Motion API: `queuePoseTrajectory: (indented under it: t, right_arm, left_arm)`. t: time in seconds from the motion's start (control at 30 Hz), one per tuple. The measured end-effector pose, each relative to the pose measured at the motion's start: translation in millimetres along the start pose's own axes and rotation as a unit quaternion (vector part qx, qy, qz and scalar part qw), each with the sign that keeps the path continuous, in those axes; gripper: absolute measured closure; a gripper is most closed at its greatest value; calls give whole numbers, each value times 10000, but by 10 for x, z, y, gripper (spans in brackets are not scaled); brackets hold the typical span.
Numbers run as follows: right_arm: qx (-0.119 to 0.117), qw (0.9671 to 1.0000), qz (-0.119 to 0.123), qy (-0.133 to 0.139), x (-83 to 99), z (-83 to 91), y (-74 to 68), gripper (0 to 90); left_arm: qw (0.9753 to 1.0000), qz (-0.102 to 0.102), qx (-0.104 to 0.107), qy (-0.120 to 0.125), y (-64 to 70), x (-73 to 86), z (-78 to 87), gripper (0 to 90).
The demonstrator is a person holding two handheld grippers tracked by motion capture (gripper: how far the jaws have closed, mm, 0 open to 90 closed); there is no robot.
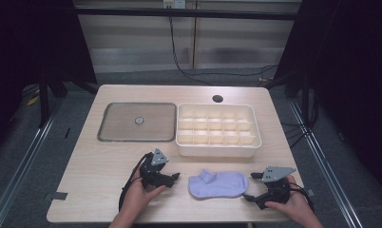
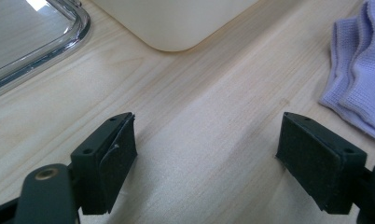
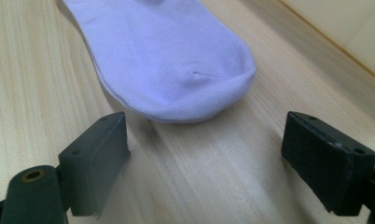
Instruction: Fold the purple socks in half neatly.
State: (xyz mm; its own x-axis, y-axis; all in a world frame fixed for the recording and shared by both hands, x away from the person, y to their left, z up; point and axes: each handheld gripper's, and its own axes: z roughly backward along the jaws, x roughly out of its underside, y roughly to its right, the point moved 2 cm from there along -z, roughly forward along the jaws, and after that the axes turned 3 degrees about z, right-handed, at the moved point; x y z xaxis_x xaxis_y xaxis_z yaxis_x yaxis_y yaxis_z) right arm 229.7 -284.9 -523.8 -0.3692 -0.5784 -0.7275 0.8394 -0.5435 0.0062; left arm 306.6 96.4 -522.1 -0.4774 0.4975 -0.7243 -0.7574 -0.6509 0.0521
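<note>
A pale lilac sock (image 1: pixel 217 184) lies flat on the wooden table near its front edge, between the two hand-held grippers. My left gripper (image 1: pixel 176 176) sits just left of the sock, open, with bare wood between its jaws (image 2: pixel 206 154); the sock's cuff end (image 2: pixel 358 79) lies ahead to the right. My right gripper (image 1: pixel 250 186) rests just right of the sock, open, and the sock's rounded toe (image 3: pixel 176 65) lies right in front of its jaws without being between them (image 3: pixel 206 161).
A cream divided organiser box (image 1: pixel 218 149) stands behind the sock, its corner close ahead of the left gripper (image 2: pixel 176 23). A flat clear lid (image 1: pixel 137 122) lies to its left. A round cable hole (image 1: pixel 217 99) sits near the table's far edge.
</note>
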Motion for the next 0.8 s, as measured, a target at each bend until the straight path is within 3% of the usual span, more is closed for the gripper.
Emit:
queuePoseTrajectory:
  t: [0.33,0.8]
  right_arm:
    - [15,10000,15,2,2,2,0,141]
    - [44,10000,-22,12,5,7,-9,142]
  left_arm:
    - [10000,-68,-3,-45,3,0,-1,162]
    - [10000,-6,46,-59,15,18,22,147]
